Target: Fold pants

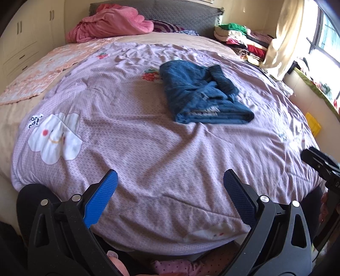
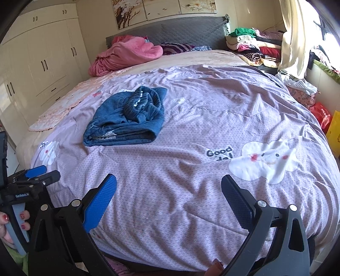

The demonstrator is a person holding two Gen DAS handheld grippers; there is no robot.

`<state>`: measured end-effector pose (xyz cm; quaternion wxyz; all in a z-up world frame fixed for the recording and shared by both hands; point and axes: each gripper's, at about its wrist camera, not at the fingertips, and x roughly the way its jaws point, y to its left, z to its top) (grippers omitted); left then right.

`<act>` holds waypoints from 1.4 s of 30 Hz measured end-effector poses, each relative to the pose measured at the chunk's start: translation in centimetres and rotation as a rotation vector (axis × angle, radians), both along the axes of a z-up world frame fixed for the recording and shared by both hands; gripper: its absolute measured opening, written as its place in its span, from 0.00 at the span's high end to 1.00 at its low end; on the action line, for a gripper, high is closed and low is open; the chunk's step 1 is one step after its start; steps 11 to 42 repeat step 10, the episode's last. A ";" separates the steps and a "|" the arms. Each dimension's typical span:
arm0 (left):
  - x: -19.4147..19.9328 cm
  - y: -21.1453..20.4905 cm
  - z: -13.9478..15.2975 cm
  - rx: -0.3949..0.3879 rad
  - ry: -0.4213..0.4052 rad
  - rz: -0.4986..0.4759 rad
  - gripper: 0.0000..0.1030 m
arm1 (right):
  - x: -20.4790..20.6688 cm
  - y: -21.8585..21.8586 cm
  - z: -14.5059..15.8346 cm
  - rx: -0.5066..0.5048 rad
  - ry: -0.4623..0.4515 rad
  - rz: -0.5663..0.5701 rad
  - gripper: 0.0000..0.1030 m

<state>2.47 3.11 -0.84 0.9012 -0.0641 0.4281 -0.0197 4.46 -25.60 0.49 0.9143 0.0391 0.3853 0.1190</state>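
Blue denim pants (image 1: 201, 93) lie folded in a thick bundle on the lilac quilt (image 1: 138, 138), past the middle of the bed. They also show in the right wrist view (image 2: 127, 118), with the waistband bunched on top. My left gripper (image 1: 170, 180) is open and empty near the bed's front edge, well short of the pants. My right gripper (image 2: 169, 184) is open and empty, also at the front edge. The right gripper shows at the right edge of the left wrist view (image 1: 320, 163); the left gripper shows at the left edge of the right wrist view (image 2: 36, 176).
A pink blanket (image 1: 110, 23) and a grey headboard (image 1: 180, 14) are at the far end. A stack of clothes (image 1: 244, 38) sits at the far right by a cream curtain (image 1: 284, 38). White wardrobes (image 2: 42, 59) stand to the left. A peach floral cloth (image 1: 46, 70) covers the bed's left side.
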 end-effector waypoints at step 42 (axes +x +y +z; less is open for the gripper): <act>14.3 15.7 -1.3 0.110 0.069 0.324 0.09 | 13.6 -18.4 -2.2 -0.182 0.074 -0.392 0.05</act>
